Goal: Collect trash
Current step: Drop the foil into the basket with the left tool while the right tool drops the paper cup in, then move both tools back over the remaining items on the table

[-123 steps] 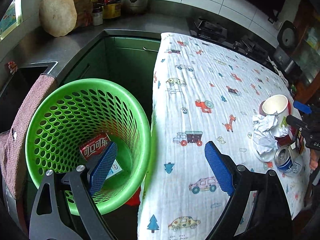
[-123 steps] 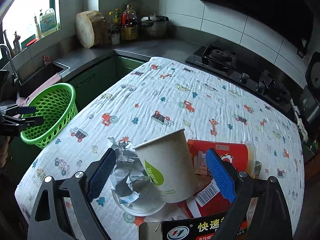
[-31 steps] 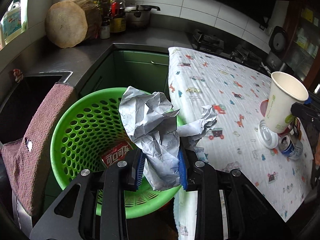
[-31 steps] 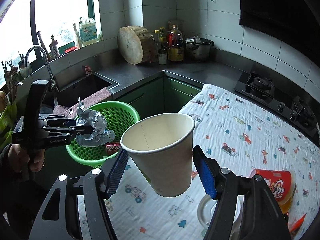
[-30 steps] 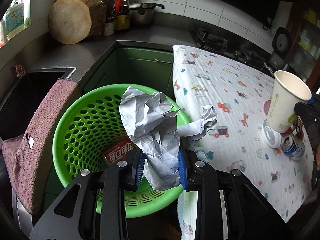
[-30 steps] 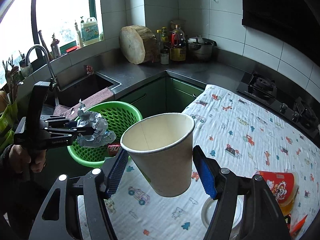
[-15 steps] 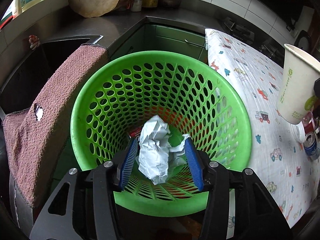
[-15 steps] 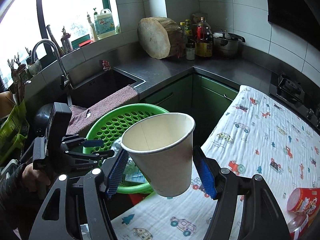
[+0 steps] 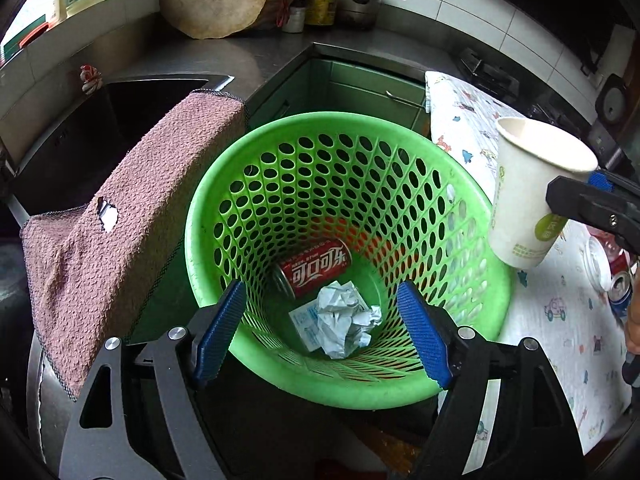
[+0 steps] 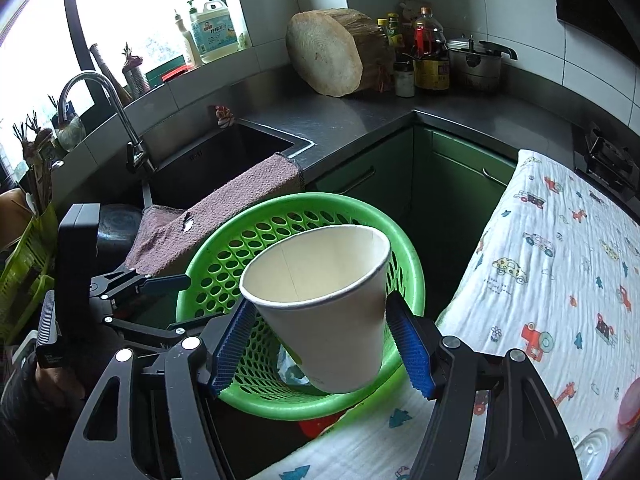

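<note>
The crumpled paper (image 9: 344, 320), clamped in the left gripper (image 9: 320, 336) a sec ago, is now seen lying at the bottom of the green basket (image 9: 472, 344), beside the red can (image 9: 316, 268) and on a small white packet. The left fingers (image 9: 218, 328) are spread wide and opening further, w/ nothing between them; the release is judged done, so that item counts as collected.

The paper cup (image 10: 320, 304) has been brought from over the worktop (image 10: 552, 280) to above the basket's near-right rim. It is still held upright-ish, tilted slightly, between the right gripper's (image 10: 320, 344) fingers. The right jaws are opening, yet the pads are still seen against the cup's sides, so the cup is not yet dropped. In the left wrist view the cup is seen at the right, level w/ the basket rim, approx. over its edge rather than its centre.

Judgement: the cup drop is next; a fall onto the rim or the cloth-covered worktop is possible if it is let go too near the edge. More trash, incl. a blue can (image 9: 620, 292), remains on the worktop at far right.
</note>
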